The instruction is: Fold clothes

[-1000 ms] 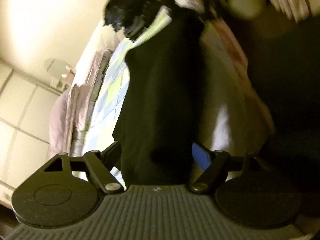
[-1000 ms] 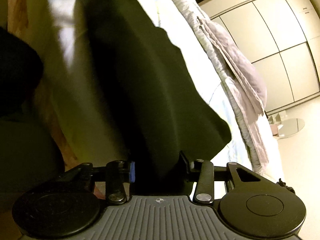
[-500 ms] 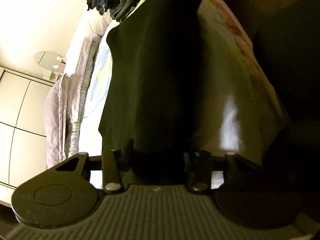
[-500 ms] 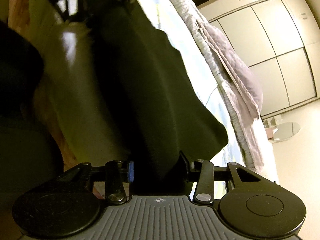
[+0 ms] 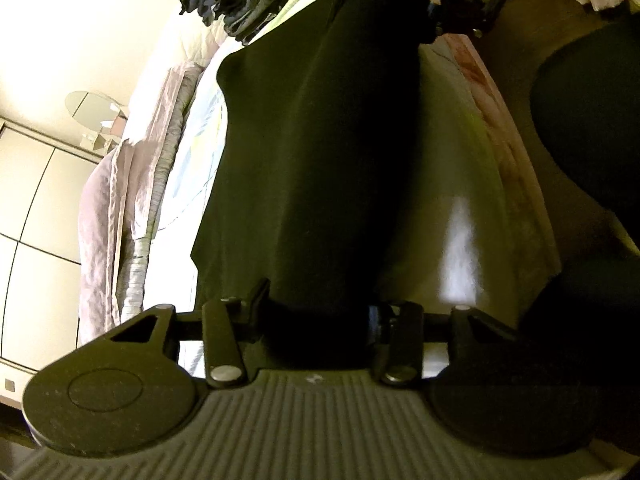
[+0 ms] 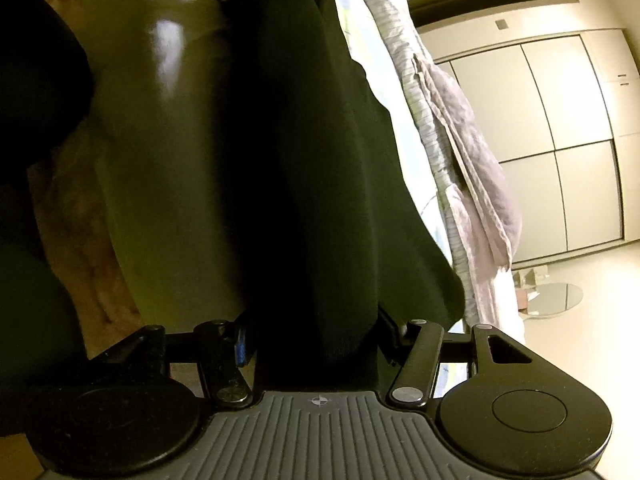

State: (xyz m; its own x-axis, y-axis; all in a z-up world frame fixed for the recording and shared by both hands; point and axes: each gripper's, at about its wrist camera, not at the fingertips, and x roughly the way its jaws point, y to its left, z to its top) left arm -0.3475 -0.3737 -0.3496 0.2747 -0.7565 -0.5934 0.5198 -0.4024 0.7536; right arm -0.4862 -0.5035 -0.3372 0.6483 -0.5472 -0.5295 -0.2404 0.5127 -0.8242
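The left claw [image 5: 316,312] is clamping one end of the black garment [image 5: 312,160], fingers closed on the fabric at lower centre. The right claw [image 6: 312,340] is gripping the opposite end likewise. The garment is stretching between both claws, above the bed [image 5: 192,168] at frame left.

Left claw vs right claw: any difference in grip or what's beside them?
The left claw and the right claw are each shut on one end of the black garment.

Differences:
1. In the left wrist view the bed lies left of the cloth; in the right wrist view it lies right.
2. The right claw's blue pad shows plainly; the left claw's is nearly hidden.
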